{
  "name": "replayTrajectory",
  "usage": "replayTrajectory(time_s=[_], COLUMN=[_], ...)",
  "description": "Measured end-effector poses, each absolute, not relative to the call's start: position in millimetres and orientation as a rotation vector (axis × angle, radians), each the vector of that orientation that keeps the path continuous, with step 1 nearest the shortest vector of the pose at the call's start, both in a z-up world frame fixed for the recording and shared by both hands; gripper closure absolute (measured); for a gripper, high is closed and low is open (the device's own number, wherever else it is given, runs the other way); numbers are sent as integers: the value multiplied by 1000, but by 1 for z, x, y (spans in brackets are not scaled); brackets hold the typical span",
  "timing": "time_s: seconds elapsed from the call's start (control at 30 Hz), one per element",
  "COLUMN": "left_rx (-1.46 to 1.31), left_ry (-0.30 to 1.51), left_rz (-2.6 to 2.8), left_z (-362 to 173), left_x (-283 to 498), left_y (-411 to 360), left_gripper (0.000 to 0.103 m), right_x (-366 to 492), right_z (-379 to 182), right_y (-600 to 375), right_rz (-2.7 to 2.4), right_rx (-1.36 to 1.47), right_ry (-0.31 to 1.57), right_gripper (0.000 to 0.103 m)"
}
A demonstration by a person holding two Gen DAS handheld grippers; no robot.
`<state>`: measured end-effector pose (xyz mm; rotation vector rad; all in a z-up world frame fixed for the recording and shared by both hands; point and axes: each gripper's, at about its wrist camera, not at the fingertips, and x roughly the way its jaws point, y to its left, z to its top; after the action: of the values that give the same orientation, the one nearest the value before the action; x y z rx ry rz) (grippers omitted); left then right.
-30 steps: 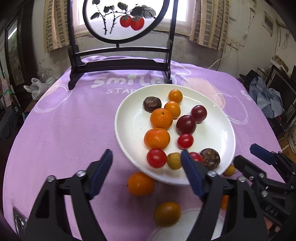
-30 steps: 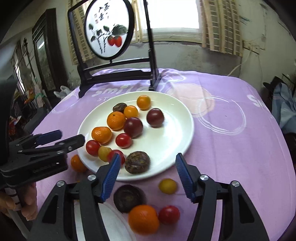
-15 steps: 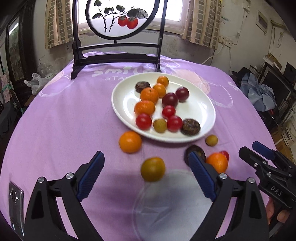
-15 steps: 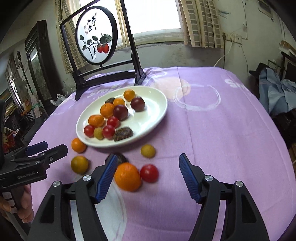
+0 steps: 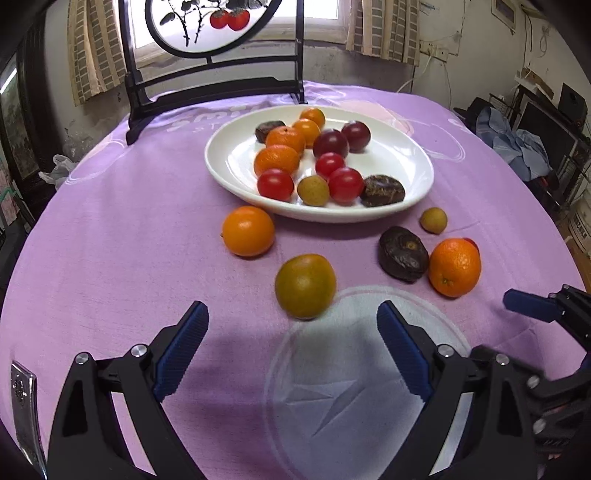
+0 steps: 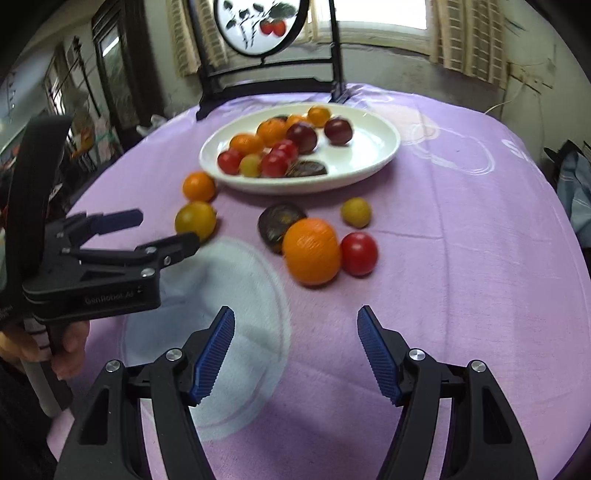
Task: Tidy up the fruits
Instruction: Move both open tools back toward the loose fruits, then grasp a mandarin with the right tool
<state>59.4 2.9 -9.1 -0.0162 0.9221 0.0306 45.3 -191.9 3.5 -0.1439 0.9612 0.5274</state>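
Observation:
A white plate holds several oranges, red tomatoes, dark plums and dark wrinkled fruits. Loose on the purple cloth lie an orange, a yellow-green fruit, a dark wrinkled fruit, a second orange, a small yellow fruit and a red tomato. My left gripper is open and empty, just short of the yellow-green fruit. My right gripper is open and empty, short of the second orange.
A black framed round screen stands at the table's far edge behind the plate. A pale round print marks the cloth under the grippers. Clutter and clothes lie beyond the table's right edge.
Both grippers have pulled back from the plate toward the near side of the table, bringing the loose fruits into view. Both stay open and empty.

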Motion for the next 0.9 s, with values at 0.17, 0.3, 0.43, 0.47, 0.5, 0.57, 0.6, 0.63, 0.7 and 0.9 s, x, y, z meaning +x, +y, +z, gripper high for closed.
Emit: replayTrajectory(time_s=[0.17, 0.3, 0.43, 0.47, 0.5, 0.57, 0.6, 0.63, 0.7, 0.9], left_rx=[-28, -59, -88, -92, -95, -106, -114, -120, -123, -101], left_ry=[939, 956, 961, 962, 963, 967, 971, 974, 981, 978], left_rz=[30, 32, 36, 38, 41, 46, 46, 46, 46, 32], left_z=[-13, -14, -13, -13, -13, -13, -14, -14, -16, -17], left_x=[63, 64, 66, 66, 66, 68, 69, 69, 70, 69], left_y=[3, 8, 14, 16, 18, 21, 23, 24, 25, 19], left_gripper=[12, 12, 12, 12, 12, 12, 12, 12, 12, 12], right_x=[49, 60, 73, 76, 79, 85, 88, 89, 92, 79], right_z=[-7, -13, -13, -13, -13, -12, -12, -12, -12, -8], right_y=[-187, -183, -178, -177, -176, -175, -175, -175, -175, -181], right_rz=[528, 498, 466, 459, 449, 434, 426, 419, 414, 436], right_rx=[-134, -129, -120, -123, -125, -116, -115, -119, -115, -110], right_ry=[988, 977, 969, 969, 969, 970, 967, 964, 964, 949], right_gripper=[39, 45, 53, 55, 57, 58, 60, 61, 62, 63])
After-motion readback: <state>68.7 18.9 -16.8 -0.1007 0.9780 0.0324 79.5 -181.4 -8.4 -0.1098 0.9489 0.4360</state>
